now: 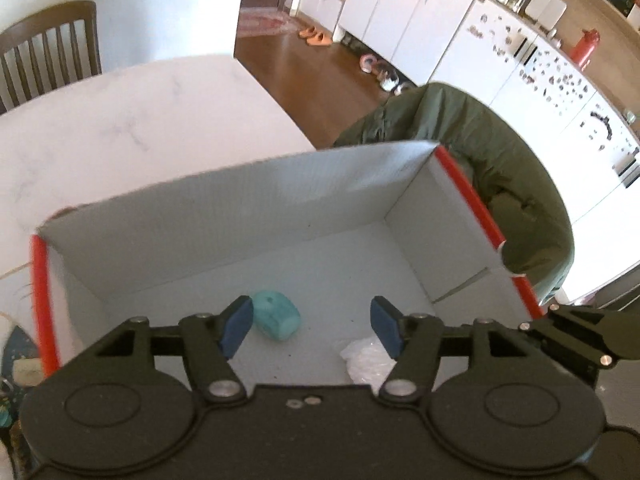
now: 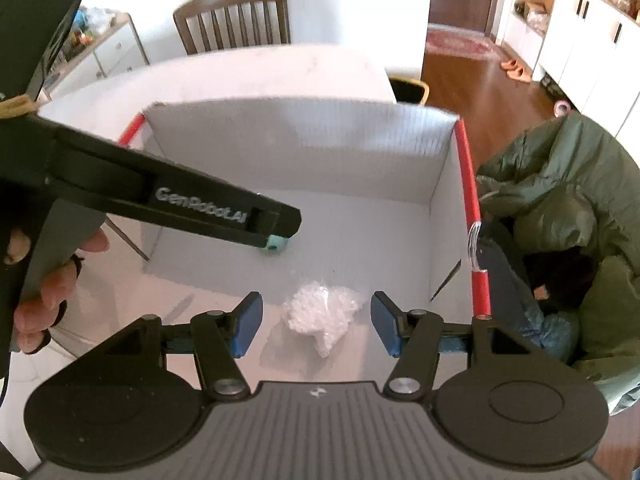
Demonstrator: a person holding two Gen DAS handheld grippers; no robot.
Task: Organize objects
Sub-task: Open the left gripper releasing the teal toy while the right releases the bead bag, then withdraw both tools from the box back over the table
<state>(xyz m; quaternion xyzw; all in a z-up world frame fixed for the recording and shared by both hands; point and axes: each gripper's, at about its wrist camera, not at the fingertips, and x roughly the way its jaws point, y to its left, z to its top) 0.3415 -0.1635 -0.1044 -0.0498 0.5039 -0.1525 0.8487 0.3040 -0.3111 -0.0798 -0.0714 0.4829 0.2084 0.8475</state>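
White corrugated box (image 1: 224, 216) with red edge strips stands open-topped on the pale marble-patterned table (image 1: 120, 120); both grippers hang above its interior.

Left gripper (image 1: 312, 326): jaws spread wide, empty. Between and just beyond its blue pads (image 1: 236, 326) a teal cylindrical object (image 1: 278, 314) lies on its side on the box floor, nearer the left pad, clear of both. In the right wrist view the left gripper's black body crosses from the upper left, gripped by a hand (image 2: 48, 276), and its tip covers most of the teal object (image 2: 276, 246), of which only a small part shows.

Right gripper (image 2: 316, 324): jaws spread wide, empty. A crumpled piece of clear bubble wrap (image 2: 320, 316) lies on the box floor between the pads, touching neither. In the left wrist view the same wrap (image 1: 366, 362) sits at the near right of the box floor, partly behind the right pad.

Teal object and bubble wrap lie apart on the box floor.

Outside the box: a wooden chair (image 2: 234, 20) at the far side of the table and a green padded jacket (image 2: 560, 184) just beside the box's right wall
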